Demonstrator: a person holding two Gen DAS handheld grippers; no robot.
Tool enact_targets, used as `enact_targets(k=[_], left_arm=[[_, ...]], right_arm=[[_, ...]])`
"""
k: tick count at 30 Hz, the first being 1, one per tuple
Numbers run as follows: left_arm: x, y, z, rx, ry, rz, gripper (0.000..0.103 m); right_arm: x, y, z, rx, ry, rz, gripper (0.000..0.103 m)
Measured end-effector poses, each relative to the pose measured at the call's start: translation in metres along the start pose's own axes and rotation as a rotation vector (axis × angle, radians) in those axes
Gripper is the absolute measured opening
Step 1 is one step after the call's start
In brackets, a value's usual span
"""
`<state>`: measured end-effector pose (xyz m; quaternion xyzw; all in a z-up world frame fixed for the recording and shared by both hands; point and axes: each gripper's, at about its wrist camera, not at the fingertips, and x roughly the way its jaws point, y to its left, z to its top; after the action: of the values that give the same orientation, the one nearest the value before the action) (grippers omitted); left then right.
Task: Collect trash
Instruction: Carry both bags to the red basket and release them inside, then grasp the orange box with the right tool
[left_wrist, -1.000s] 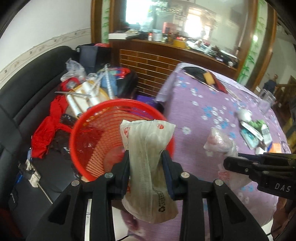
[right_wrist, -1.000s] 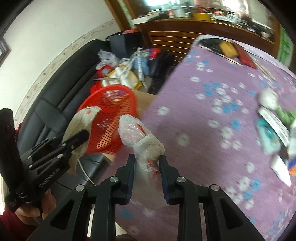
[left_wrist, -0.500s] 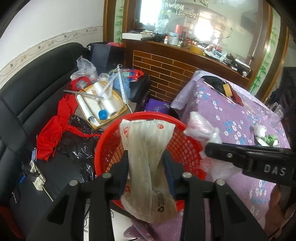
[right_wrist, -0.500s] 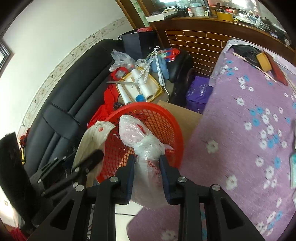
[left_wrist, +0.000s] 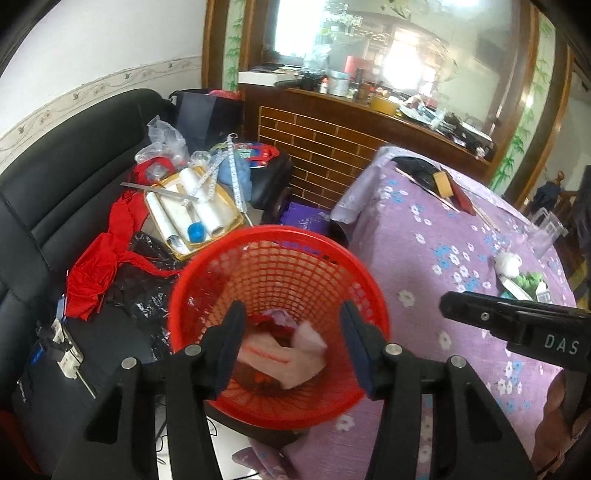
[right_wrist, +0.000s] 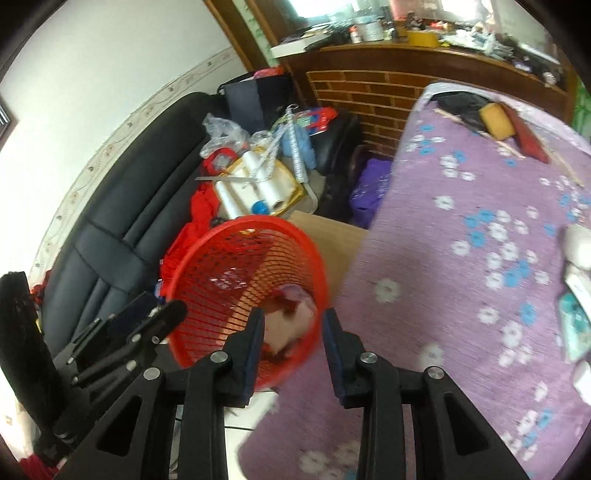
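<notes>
A counter (left_wrist: 424, 236) under a purple flowered cloth (right_wrist: 480, 258) fills the right side of both views. Its near-left edge runs just beside a red mesh basket (left_wrist: 207, 280), which stands lower than the counter top, between it and a black sofa (left_wrist: 48, 192). Behind, a brick-patterned wooden bar (left_wrist: 332, 140) is loaded with tins and bottles under a large mirror.

The left tongs (left_wrist: 291, 347) are spread wide over the basket mouth, holding nothing. The right tongs (right_wrist: 293, 336) are likewise parted and bare, poised at the basket's counter-side rim. The trash bags (left_wrist: 284, 354) lie in the bottom of the basket, pale plastic with red print, blurred in the right view.

The cloth's middle is bare. Along its right edge sit a white wad (left_wrist: 508, 264), green packets (left_wrist: 528, 282) and a clear jug (left_wrist: 546, 232); at the far end lie a yellow block (right_wrist: 496, 120), a red book (right_wrist: 528, 138) and a dark item.

The sofa is crowded: a red cloth (left_wrist: 96, 269), black plastic film (left_wrist: 144, 291), a yellow tray (left_wrist: 192, 210) of white rolls, clear bags and a dark tote (left_wrist: 207, 114). A purple bag (right_wrist: 369, 184) and a cardboard box (right_wrist: 328, 236) fill the gap between sofa and counter beyond the basket.
</notes>
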<state>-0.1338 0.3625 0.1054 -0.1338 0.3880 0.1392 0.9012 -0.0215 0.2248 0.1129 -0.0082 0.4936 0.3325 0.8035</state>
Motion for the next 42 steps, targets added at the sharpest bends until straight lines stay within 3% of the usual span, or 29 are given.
enact_targets(k=[2, 9, 18, 23, 25, 28, 35, 42], left_arm=[[0.002, -0.014, -0.005, 0.025, 0.017, -0.02, 0.052], [0.005, -0.089, -0.028, 0.151, 0.064, -0.106, 0.052], [0.0, -0.187, -0.054, 0.282, 0.092, -0.218, 0.052], [-0.003, -0.224, -0.069, 0.331, 0.112, -0.24, 0.052], [-0.003, -0.233, -0.075, 0.346, 0.123, -0.237, 0.052], [-0.006, -0.241, -0.081, 0.358, 0.13, -0.223, 0.052], [-0.007, -0.251, -0.094, 0.371, 0.159, -0.2, 0.053], [0.0, -0.266, -0.099, 0.365, 0.177, -0.203, 0.053]], right_arm=[[-0.012, -0.016, -0.012, 0.015, -0.016, -0.032, 0.042], [-0.051, -0.1, -0.053, 0.136, -0.028, -0.138, 0.043], [-0.131, -0.246, -0.118, 0.453, -0.103, -0.297, 0.042], [-0.169, -0.323, -0.147, 0.613, -0.161, -0.35, 0.042], [-0.178, -0.348, -0.154, 0.64, -0.168, -0.367, 0.047], [-0.188, -0.387, -0.152, 0.678, -0.189, -0.346, 0.048], [-0.185, -0.423, -0.115, 0.651, -0.236, -0.243, 0.048], [-0.16, -0.409, -0.121, 0.562, -0.098, -0.163, 0.036]])
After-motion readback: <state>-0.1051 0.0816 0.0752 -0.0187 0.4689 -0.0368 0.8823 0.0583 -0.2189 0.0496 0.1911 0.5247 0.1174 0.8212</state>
